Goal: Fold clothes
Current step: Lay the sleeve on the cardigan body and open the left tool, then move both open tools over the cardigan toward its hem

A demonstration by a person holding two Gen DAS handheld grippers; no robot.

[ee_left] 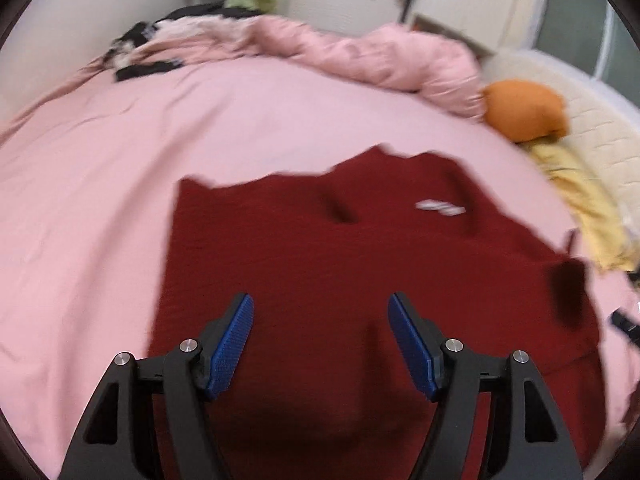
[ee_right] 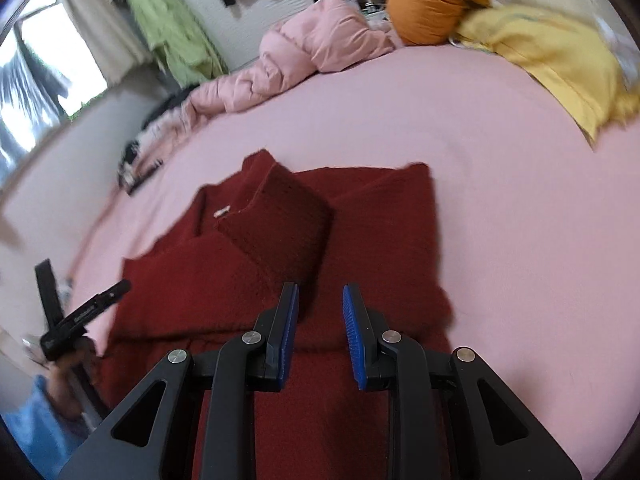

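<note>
A dark red knitted sweater (ee_left: 300, 248) lies spread on the pink bed sheet (ee_left: 100, 160), with a small white label (ee_left: 440, 207) near its collar. In the right wrist view the sweater (ee_right: 224, 280) has a sleeve folded across its body. My left gripper (ee_left: 321, 298) hovers over the sweater's lower part, open wide, with nothing between its blue pads. My right gripper (ee_right: 321, 287) is above the sweater's near edge. Its jaws stand a narrow gap apart and grip nothing. A black finger (ee_right: 96, 304) of the left gripper shows at that view's left edge, with a hand under it.
A bunched pink duvet (ee_left: 360, 56) runs along the far side of the bed. Beside it are an orange cushion (ee_left: 524, 110) and a yellow cloth (ee_left: 580, 204). Black and white clothes (ee_left: 136, 56) lie at the far left corner. A green garment (ee_right: 172, 40) hangs by the wall.
</note>
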